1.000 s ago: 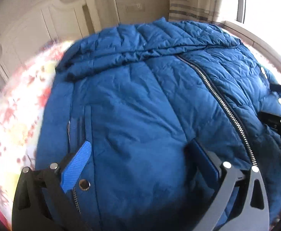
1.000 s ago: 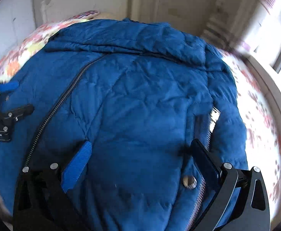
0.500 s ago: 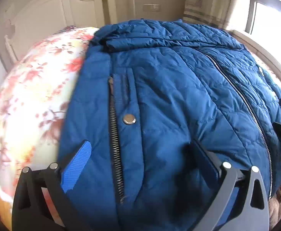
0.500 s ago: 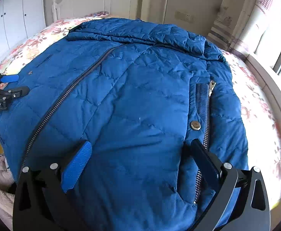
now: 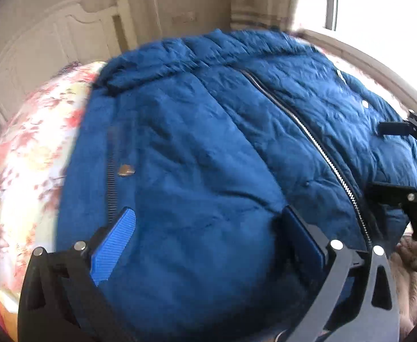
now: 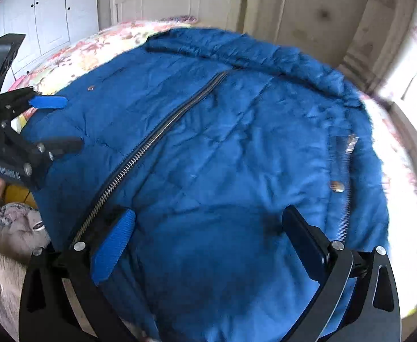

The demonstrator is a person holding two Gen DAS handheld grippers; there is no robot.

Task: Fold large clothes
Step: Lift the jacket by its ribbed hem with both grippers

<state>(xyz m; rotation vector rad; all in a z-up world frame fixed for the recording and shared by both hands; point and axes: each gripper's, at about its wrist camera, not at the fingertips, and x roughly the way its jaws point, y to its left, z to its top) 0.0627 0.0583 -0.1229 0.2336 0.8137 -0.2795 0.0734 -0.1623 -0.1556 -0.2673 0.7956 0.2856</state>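
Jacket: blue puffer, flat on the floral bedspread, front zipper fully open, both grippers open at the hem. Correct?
One error: the front zipper is closed, its teeth meshed along the visible length in the right wrist view. The rest holds: blue jacket on the floral bedspread, left gripper and right gripper open at the hem.

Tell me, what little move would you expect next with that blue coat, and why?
Probably closing both grippers on the near hem. The blue coat lies flat and zipped on the flowery bedspread, and the left gripper and right gripper both stand open over its bottom edge, one on each side of the zip, holding nothing.
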